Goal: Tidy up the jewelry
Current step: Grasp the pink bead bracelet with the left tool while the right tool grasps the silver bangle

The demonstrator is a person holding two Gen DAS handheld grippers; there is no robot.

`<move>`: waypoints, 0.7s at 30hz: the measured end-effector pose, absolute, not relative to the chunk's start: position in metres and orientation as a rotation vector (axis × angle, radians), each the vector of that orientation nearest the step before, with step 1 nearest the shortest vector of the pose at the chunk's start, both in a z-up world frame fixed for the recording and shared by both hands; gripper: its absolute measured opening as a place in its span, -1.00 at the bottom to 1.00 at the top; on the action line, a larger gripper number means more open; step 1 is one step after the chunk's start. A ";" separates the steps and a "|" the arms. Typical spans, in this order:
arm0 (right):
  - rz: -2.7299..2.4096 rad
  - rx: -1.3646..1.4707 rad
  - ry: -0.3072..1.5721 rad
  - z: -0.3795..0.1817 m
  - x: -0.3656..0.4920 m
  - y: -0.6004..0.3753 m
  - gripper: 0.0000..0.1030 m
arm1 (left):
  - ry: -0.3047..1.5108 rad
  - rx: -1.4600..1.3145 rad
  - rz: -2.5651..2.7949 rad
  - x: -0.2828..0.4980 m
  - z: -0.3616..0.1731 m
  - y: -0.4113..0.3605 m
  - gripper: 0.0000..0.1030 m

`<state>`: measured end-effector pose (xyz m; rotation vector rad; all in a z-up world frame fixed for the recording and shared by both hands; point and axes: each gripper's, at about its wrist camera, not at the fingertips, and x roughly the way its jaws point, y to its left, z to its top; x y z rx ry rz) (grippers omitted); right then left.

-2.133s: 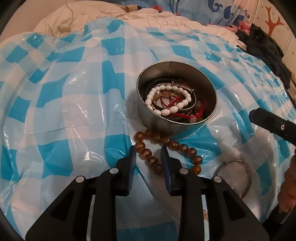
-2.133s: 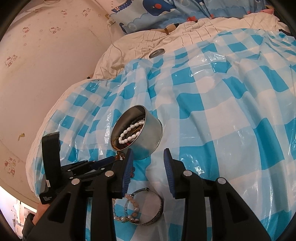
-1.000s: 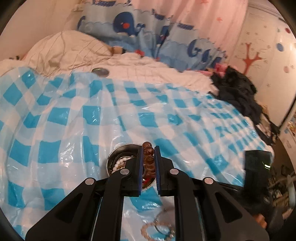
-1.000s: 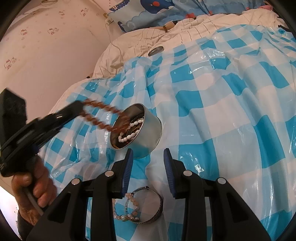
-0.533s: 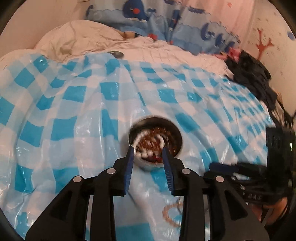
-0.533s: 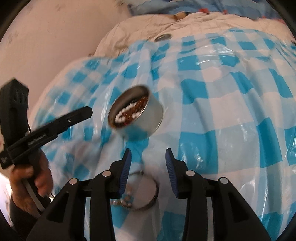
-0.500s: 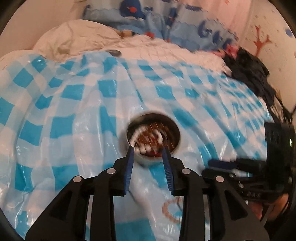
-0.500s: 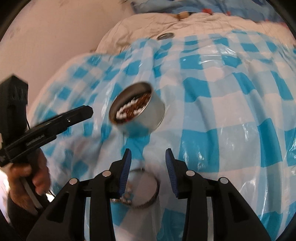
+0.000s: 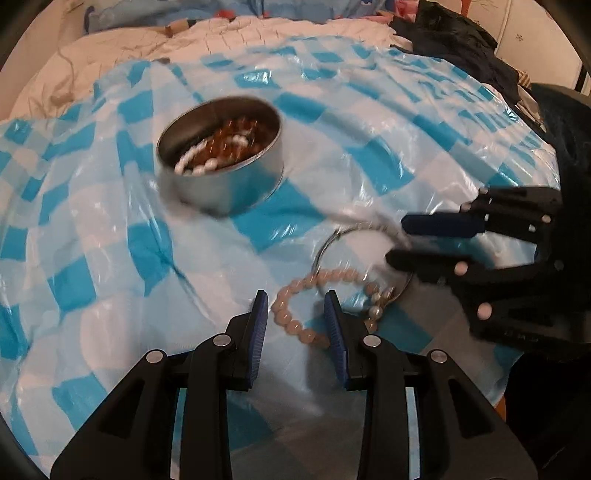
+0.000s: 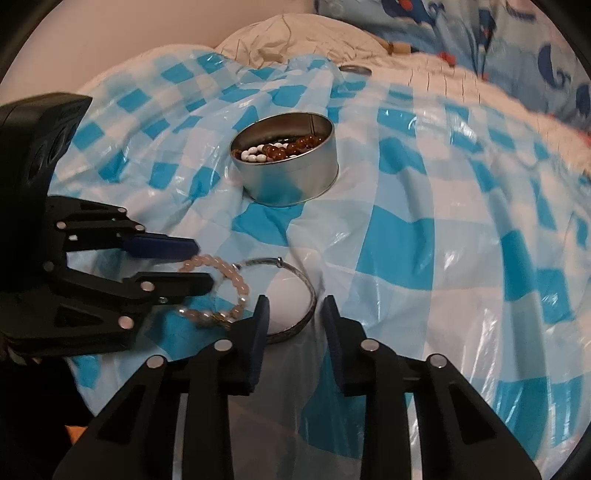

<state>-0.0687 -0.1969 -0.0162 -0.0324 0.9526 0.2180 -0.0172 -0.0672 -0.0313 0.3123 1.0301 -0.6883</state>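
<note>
Done so far: the round tin (image 10: 291,173) stands on the blue checked plastic sheet (image 10: 424,229) and already holds a white bead bracelet (image 10: 255,154), brown beads (image 10: 291,147) and other pieces.
Left to do: a pink bead bracelet (image 9: 306,295) and a thin metal bangle (image 10: 295,291) lie on the sheet, outside the tin and nearer to the cameras; the two overlap a little. By this, the task seems past its middle, with two pieces to collect.
Left gripper (image 9: 297,325): its fingers are partly apart and hold nothing; the pink bracelet lies under and between them, but the pads do not press it.
Right gripper (image 10: 293,317): its fingers have just been closing a little, but they are also partly apart and empty; the bangle's rim lies just below them.
In the way: both grippers point at the same small spot, so they can disturb each other. The sheet is wrinkled and glossy, so a thin bangle may be difficult to pinch.
Around: a white quilt (image 10: 295,33), a whale-pattern pillow (image 10: 517,37) and dark clothes (image 9: 461,44) lie behind on the bed.
</note>
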 end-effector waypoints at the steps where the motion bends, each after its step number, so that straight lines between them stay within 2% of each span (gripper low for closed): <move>1: 0.214 -0.043 0.949 -0.016 -0.069 -0.196 -0.48 | 1.028 0.301 -0.697 -0.018 -0.031 -0.063 -0.42; 3: 0.220 -0.030 0.948 -0.016 -0.069 -0.197 -0.58 | 1.025 0.303 -0.708 -0.022 -0.032 -0.060 -0.42; 6: 0.235 -0.007 0.955 -0.017 -0.069 -0.199 -0.60 | 1.009 0.339 -0.734 -0.029 -0.032 -0.062 -0.46; 8: 0.228 -0.029 0.966 -0.021 -0.068 -0.196 -0.60 | 1.003 0.348 -0.741 -0.030 -0.031 -0.066 -0.59; 9: 0.221 -0.050 0.967 -0.023 -0.068 -0.193 -0.61 | 0.998 0.352 -0.743 -0.032 -0.030 -0.068 -0.78; 10: 0.214 -0.062 0.964 -0.023 -0.068 -0.192 -0.65 | 0.994 0.357 -0.744 -0.032 -0.030 -0.070 -0.87; 14: 0.192 -0.043 0.929 -0.018 -0.068 -0.197 -1.00 | 0.956 0.343 -0.699 -0.029 -0.020 -0.065 -0.87; 21: 0.239 0.077 0.944 -0.016 -0.062 -0.206 -0.99 | 0.894 0.242 -0.639 -0.013 0.003 -0.038 -0.87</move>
